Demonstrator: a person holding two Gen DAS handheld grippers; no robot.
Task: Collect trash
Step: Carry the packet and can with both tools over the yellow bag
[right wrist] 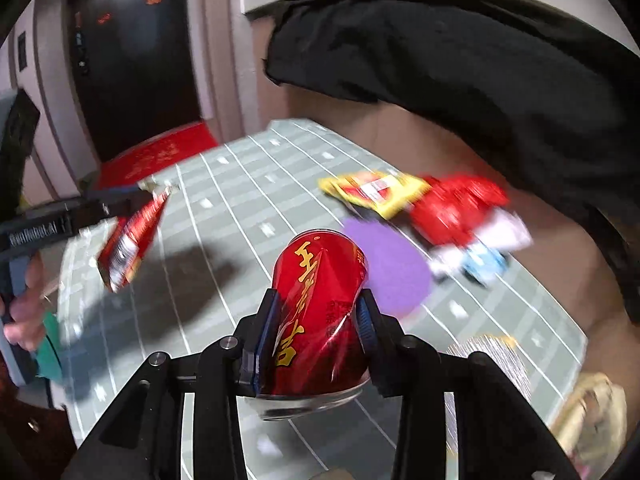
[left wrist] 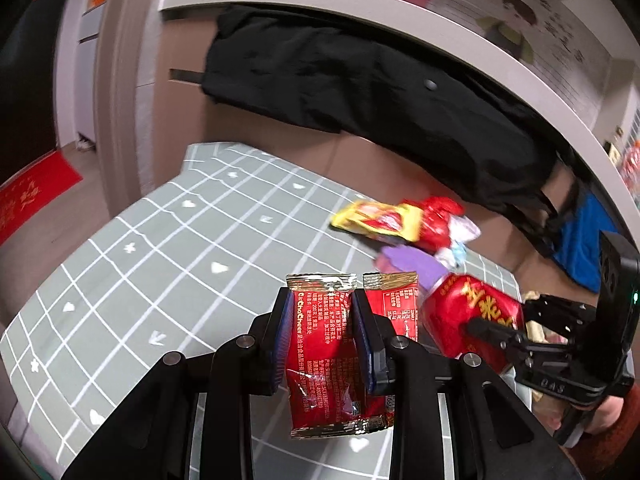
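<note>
Even indoor light, moderately bright. Both fisheye views bend straight lines at the edges, with dark corner vignette. Right wrist view motion-blurred: wrapper pile [right wrist: 420, 208] smeared, soft shadow on the tablecloth [right wrist: 224, 200]. Glare streaks on the red can [right wrist: 320, 304]. Left wrist view sharper.

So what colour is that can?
Red with yellow lettering, clearest in the right wrist view.

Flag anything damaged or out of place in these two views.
The red drink can clamped in the right claw is dented and creased along its side. Crumpled yellow and red wrappers lie heaped on the grey checked tablecloth.
</note>
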